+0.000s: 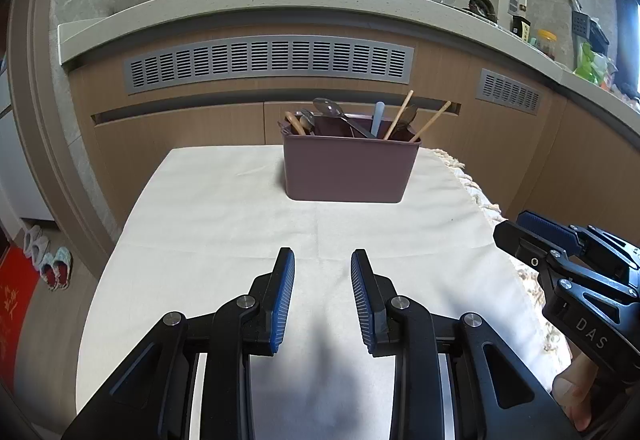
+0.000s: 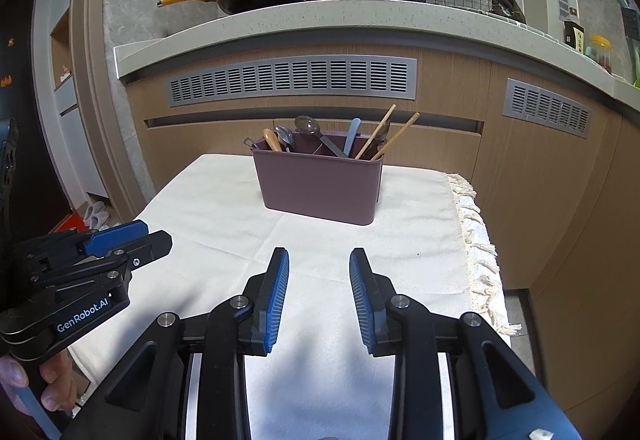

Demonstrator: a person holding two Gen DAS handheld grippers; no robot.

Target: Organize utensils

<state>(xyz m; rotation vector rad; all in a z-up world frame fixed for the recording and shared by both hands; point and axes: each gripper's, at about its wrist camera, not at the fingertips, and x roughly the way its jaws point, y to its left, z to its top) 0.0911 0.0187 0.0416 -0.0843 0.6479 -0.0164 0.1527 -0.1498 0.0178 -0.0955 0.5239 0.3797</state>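
Ahead: a mauve caddy (image 1: 348, 170) stood on the far half of a cloth-covered tabletop (image 1: 208, 224), straight in front of both claws and well apart from them.
Caddy contents: spoons, a pale blue handle and two wooden chopsticks (image 1: 400, 114) already stood in it, their tops showing above the rim; which compartment held which could not be told.
Chopstick axis: both leaned up and to the right at the right end of the caddy.
Spoon axis: a grey spoon (image 1: 330, 108) lay slanted, bowl up to the left, handle running down to the right.
Loose utensils: none showed on the cloth between the claws and the caddy.
Left claw (image 1: 322, 260): held low over the near cloth, fingers parted with a clear gap, nothing between them.
Right claw (image 2: 319, 258): held low over the near cloth beside the left one, fingers parted to a like gap, nothing between them.
Direction to caddy: in the left view it sat a little right of centre; in the right view it sat about dead centre.
Nearer claw: hard to call; both looked about equally far, with the right claw lined up more squarely.
Likely state of task: probably near done, or else at its start with utensils to be sorted inside the caddy.
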